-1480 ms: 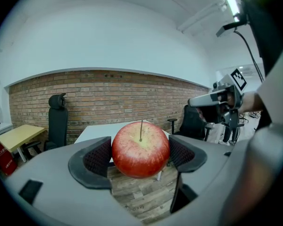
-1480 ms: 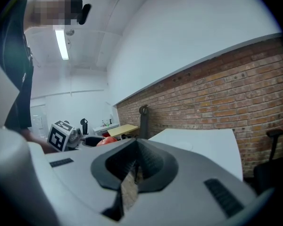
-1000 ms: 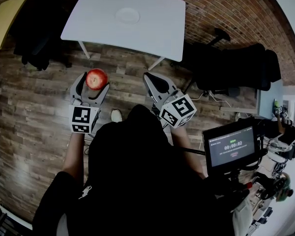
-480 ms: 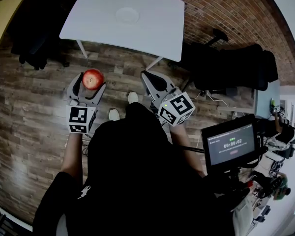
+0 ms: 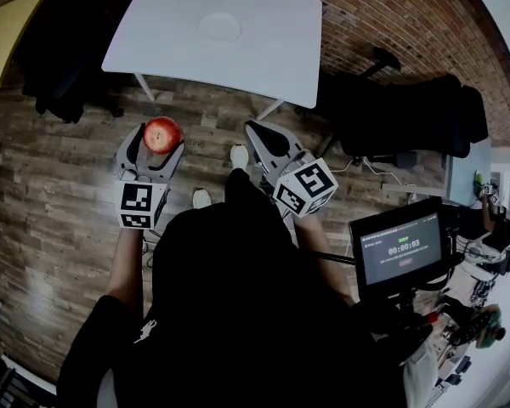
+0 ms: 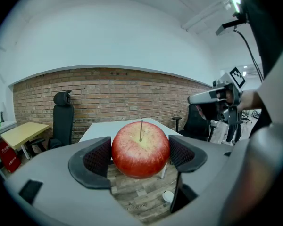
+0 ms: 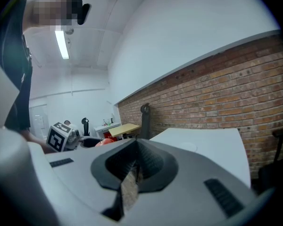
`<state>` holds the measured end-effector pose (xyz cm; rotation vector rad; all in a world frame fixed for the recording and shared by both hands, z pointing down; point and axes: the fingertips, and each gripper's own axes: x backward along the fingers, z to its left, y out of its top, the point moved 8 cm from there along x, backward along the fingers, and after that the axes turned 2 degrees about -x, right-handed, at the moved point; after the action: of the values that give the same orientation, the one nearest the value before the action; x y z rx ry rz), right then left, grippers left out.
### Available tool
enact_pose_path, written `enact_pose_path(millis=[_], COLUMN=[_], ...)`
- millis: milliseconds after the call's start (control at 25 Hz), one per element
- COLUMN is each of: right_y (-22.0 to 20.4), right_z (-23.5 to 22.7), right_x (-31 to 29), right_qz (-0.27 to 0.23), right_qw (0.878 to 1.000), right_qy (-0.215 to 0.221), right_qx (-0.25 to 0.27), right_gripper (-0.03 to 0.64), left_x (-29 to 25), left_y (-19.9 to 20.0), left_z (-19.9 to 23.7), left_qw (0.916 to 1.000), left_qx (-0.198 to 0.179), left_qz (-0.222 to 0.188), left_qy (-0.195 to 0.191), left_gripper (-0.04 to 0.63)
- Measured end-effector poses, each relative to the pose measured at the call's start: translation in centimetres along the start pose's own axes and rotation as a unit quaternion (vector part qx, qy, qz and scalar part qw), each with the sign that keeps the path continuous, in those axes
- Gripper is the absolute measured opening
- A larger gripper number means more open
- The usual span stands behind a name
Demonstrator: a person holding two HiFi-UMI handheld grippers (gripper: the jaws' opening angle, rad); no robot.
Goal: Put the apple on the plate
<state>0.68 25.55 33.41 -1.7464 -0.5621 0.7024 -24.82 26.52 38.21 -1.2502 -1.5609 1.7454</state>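
black top (image 5: pixel 238 313) — grey left gripper (image 5: pixel 156 141), checkered cube (image 5: pixel 139 205)

white table (image 5: pixel 272 45), black chair (image 5: pixel 408 113), monitor (image 5: pixel 401 252)

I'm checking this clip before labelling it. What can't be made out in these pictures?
The plate: head view, too small to show whether it is bare; left gripper view, the apple covers much of the table.
The apple's underside: left gripper view, hidden by the left hand-held gripper's body.
The table's far edge: head view, cut off by the picture's top.
The screen: head view, print under the timer too small.
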Motion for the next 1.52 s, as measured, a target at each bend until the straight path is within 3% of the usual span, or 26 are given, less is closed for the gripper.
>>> enact_pose_path(millis=[240, 680, 1000, 1360, 1520], right_y=[0.2, 1.8, 3.0, 5.8, 6.1], right_z=[-0.8, -13.5, -13.7, -25.3, -26.1], right_x=[-0.6, -5.8, -7.2, -10.1, -10.4], right_qz=[0.0, 0.021, 0.013, 0.029, 0.027], right_qw=[1.0, 0.999, 0.999, 0.997, 0.997], right_qy=[0.007, 0.022, 0.048, 0.058, 0.058], right_qx=[-0.001, -0.03, -0.013, -0.035, -0.035], right_gripper=[0.003, 0.003, 0.003, 0.003, 0.003], left_x=[-0.7, -13.7, -13.7, -24.6, -25.6], left_y=[0.4, 3.7, 4.5, 8.4, 9.0], left_z=[-0.1, 1.1, 1.5, 1.4, 1.4], left_qw=[1.0, 0.9996, 0.9995, 0.9985, 0.9986], left_qx=[-0.005, 0.004, 0.003, 0.009, 0.008], left_qz=[0.002, 0.029, 0.016, 0.047, 0.046], left_qy=[0.001, 0.004, 0.027, 0.028, 0.026], left_gripper=[0.385, 0.385, 0.385, 0.385, 0.385])
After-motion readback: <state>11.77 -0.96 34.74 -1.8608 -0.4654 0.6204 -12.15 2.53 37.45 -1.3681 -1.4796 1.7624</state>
